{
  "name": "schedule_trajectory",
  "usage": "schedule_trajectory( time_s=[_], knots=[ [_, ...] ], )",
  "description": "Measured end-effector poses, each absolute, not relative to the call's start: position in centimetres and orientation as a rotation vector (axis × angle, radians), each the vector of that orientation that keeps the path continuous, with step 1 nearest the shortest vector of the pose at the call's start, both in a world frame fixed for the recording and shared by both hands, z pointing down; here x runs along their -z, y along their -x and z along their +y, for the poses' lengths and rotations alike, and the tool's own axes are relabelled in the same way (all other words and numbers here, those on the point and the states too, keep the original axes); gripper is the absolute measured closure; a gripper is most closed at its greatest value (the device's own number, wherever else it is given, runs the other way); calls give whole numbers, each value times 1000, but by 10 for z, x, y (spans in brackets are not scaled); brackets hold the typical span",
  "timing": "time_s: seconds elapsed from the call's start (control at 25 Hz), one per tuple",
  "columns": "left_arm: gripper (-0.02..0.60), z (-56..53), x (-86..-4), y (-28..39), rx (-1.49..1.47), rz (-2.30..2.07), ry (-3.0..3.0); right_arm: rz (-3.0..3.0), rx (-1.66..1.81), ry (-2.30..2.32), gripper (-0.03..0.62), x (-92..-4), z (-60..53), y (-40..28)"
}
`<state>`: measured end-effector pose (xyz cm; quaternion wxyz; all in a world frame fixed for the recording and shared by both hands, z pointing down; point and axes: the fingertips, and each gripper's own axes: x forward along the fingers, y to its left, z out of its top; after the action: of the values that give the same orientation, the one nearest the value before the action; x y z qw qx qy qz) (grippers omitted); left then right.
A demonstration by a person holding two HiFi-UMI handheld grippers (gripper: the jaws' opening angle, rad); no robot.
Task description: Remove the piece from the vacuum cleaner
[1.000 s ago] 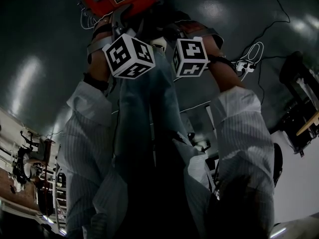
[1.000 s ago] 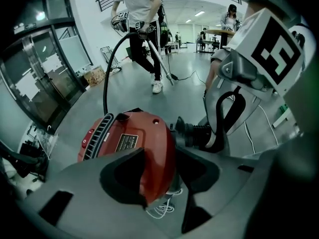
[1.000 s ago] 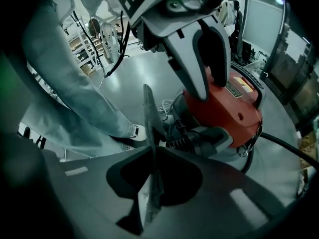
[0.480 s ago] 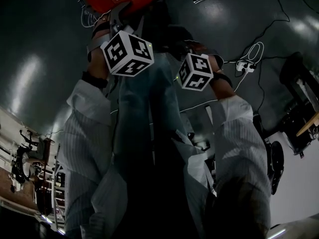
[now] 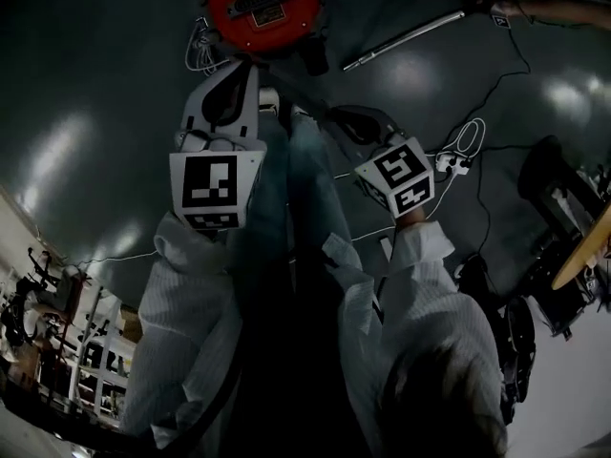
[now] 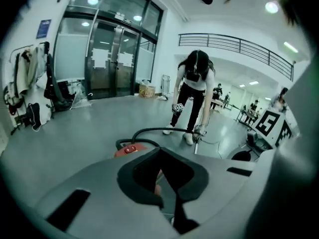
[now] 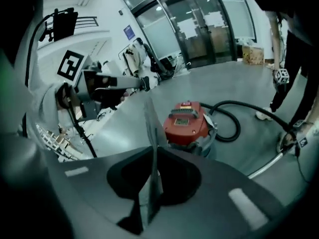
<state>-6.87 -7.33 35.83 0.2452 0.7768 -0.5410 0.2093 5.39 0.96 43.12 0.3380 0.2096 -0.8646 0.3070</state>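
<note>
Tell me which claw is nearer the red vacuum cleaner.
Left. The left claw points at the red vacuum cleaner from just short of its body; the right claw is farther back, off to its right.

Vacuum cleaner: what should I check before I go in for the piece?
1. Vacuum cleaner in front of both grippers: ok, it is on the floor ahead.
2. Left gripper empty: ok, jaws together on nothing.
3. Right gripper empty: ok, jaws together on nothing.
4. Jaws opened for a grasp: not ok, both are shut.
5. Area clear of people: not ok, another person holds the wand at the end of the hose.
6. Piece to remove identified: cannot tell.
</note>
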Motion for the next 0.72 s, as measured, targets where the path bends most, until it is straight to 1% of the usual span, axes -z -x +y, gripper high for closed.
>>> schedule_trajectory(
  time_s=[0.16, 0.44, 0.56, 0.72],
  knots=[
    [577, -42, -290, 86, -479, -1501, -2045, -2313, -740, -674, 569, -337, 0, -24],
    [577, -23, -200, 104, -331, -1621, -2065, -2453, -656, -778, 571, -221, -11, 24],
    [577, -33, -176, 100, -280, -1659, -2068, -2507, -644, -797, 572, -194, -23, 23],
    [577, -49, -164, 80, -221, -1682, -2070, -2539, -625, -823, 572, -184, -38, 3]
  ],
)
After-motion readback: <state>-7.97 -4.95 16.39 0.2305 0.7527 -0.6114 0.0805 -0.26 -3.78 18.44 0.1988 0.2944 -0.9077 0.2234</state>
